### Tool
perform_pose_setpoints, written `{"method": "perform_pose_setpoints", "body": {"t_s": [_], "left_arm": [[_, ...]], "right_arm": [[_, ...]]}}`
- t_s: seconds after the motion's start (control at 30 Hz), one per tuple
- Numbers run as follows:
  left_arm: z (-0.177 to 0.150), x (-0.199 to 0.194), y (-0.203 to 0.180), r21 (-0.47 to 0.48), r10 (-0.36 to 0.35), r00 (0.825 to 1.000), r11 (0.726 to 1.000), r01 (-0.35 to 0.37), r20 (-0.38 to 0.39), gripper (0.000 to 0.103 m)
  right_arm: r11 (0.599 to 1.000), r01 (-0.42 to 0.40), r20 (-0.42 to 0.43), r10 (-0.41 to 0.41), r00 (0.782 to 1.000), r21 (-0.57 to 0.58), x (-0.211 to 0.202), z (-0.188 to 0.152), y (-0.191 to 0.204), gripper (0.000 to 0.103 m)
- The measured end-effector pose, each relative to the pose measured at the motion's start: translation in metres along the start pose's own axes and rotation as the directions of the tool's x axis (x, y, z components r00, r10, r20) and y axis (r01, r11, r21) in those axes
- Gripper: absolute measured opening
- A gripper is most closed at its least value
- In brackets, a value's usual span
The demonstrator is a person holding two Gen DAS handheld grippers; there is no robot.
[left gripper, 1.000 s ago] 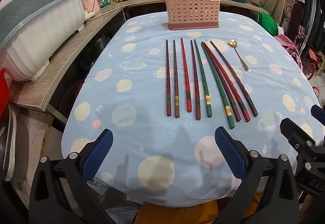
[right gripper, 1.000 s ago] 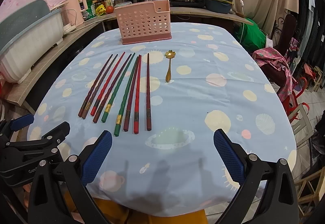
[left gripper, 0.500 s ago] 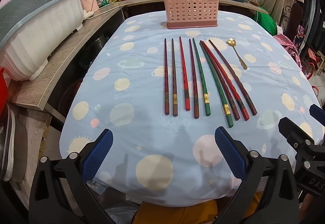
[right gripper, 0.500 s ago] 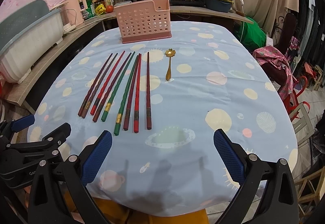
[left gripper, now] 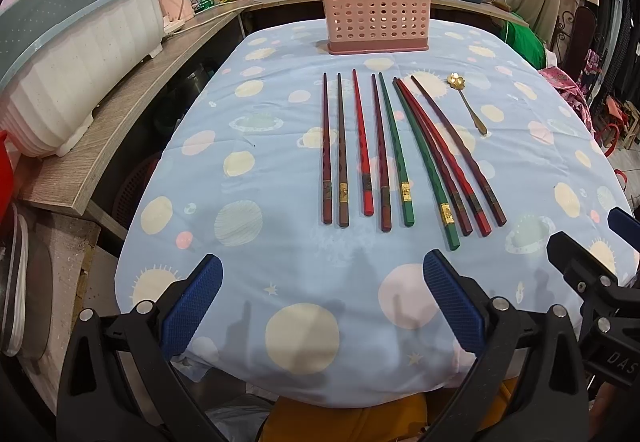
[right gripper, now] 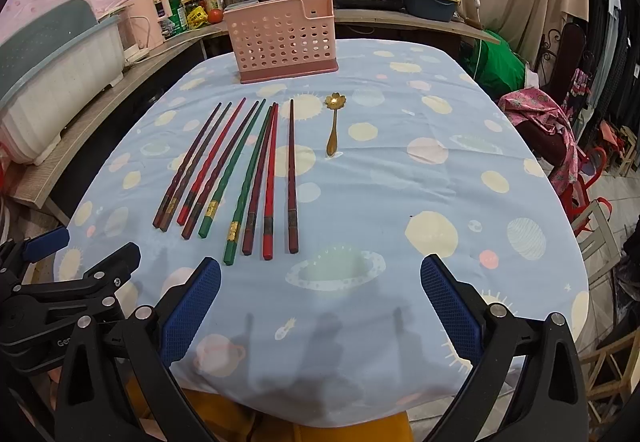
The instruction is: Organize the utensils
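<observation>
Nine chopsticks (left gripper: 400, 149) lie side by side on the blue tablecloth (left gripper: 248, 242), a gold spoon (left gripper: 466, 103) just to their right and the pink utensil basket (left gripper: 376, 17) upright beyond them. The left gripper (left gripper: 322, 304) and right gripper (right gripper: 320, 304) hover level over the near table edge, jaws wide apart, holding nothing.

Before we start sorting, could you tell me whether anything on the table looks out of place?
Nothing is spilled or damaged. The chopsticks lie unevenly, the right ones fanned and touching, and the gold spoon lies alone beside them. The pink holder stands upright.
</observation>
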State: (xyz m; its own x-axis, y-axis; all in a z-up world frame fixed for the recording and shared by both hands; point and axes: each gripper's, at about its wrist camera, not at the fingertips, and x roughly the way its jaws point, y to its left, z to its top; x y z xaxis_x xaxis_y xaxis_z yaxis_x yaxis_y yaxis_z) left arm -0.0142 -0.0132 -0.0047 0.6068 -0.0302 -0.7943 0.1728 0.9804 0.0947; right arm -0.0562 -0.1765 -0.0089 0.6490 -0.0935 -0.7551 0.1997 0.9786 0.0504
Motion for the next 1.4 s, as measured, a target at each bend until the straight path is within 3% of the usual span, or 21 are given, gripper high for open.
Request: {"method": "perform_pose_setpoints", "body": {"t_s": [1.4], "left_arm": [[-0.0019,0.0017,0.0045,-0.007,-0.002,1.0,1.0,0.002,-0.006,0.096]], "right_arm": [[1.0,-0.003,-0.005,0.003,1.0,0.003,0.0014,-0.0009,0.0003,0.096]]}}
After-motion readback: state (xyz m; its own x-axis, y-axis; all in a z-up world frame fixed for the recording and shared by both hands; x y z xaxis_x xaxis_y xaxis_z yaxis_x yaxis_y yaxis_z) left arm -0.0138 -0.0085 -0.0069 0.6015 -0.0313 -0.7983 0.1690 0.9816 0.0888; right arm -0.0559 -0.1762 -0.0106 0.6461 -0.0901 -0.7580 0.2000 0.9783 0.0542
